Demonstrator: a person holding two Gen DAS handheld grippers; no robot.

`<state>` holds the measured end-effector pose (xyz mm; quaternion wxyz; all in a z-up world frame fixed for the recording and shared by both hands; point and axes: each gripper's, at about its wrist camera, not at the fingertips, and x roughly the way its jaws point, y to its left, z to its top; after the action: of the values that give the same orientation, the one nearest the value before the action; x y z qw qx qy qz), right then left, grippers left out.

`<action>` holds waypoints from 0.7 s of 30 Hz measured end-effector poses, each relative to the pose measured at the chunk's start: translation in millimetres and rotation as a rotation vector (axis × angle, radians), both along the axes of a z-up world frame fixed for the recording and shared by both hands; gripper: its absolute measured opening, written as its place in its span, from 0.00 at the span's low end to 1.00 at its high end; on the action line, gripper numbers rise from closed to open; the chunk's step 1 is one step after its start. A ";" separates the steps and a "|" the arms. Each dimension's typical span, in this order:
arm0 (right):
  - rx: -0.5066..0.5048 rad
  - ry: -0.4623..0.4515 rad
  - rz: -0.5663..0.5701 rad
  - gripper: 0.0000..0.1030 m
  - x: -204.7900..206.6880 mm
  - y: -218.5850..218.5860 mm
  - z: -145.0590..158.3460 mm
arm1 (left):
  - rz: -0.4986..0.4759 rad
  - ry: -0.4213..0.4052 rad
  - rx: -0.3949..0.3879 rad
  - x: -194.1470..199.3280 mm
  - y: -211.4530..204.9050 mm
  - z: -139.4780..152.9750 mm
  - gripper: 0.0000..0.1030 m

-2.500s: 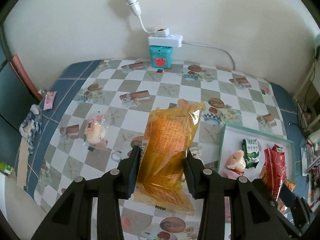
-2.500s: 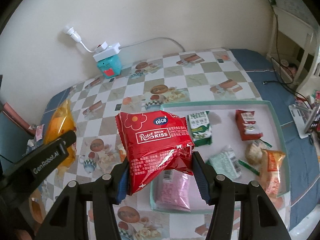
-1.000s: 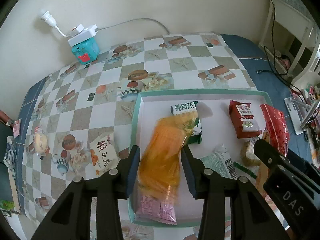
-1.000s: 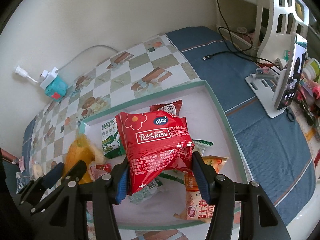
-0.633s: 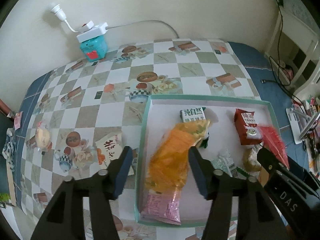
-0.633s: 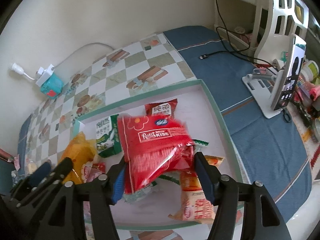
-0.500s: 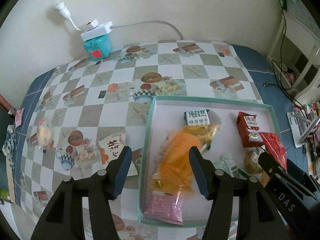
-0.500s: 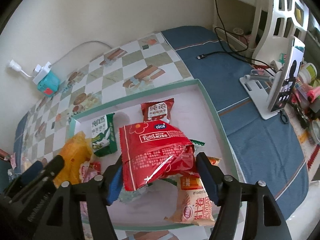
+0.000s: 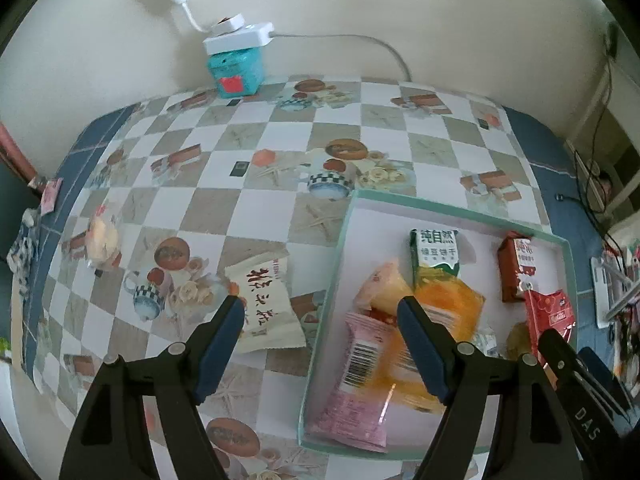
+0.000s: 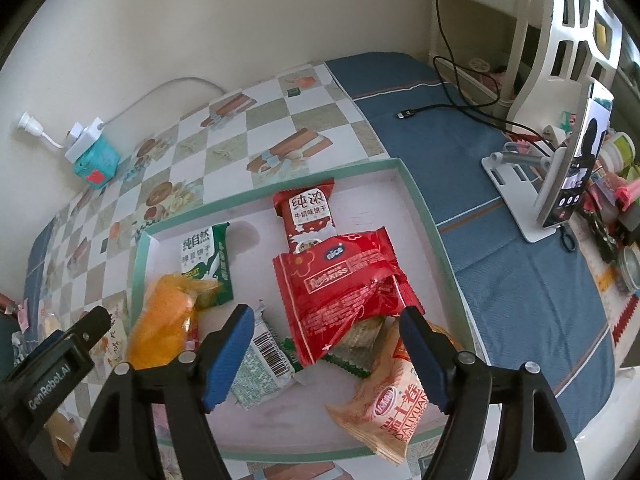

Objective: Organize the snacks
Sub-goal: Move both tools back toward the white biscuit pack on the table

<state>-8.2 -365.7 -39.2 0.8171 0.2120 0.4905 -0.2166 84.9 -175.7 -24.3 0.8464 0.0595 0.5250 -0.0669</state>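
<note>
My left gripper point(image 9: 320, 316) hangs over the left rim of the teal tray point(image 9: 344, 240). Its jaws are opening, and nothing is pressed between them. The orange pack point(image 9: 448, 308) it carried lies blurred in the tray, over a pink pack point(image 9: 360, 384). A white pack with red characters point(image 9: 268, 304) lies on the table below the left gripper. My right gripper point(image 10: 326, 320) is over the tray point(image 10: 424, 216), jaws opening. The red pack point(image 10: 344, 276) rests loose on other snacks just ahead of its pads. The orange pack point(image 10: 164, 320) lies at the tray's left.
A wrapped bun point(image 9: 102, 236) lies at the table's left. A teal box with a power strip point(image 9: 236, 68) stands by the wall. Right of the tray are a phone on a stand point(image 10: 572, 172) and a black cable point(image 10: 440, 108). Green point(image 10: 204, 256) and brown-red point(image 10: 308, 216) packs lie at the tray's back.
Both grippers have opened and let go. The orange pack and the red pack have dropped into the tray. My left gripper has shifted left, toward the tray's left rim.
</note>
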 end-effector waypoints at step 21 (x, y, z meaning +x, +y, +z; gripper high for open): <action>-0.023 -0.015 0.049 1.00 4.6 9.1 1.4 | 0.176 0.089 0.017 15.2 37.1 -23.5 0.95</action>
<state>-3.6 -356.6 -37.8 0.8281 0.1923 0.4869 -0.2004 100.1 -138.7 -47.7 0.8243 0.0172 0.5658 0.0095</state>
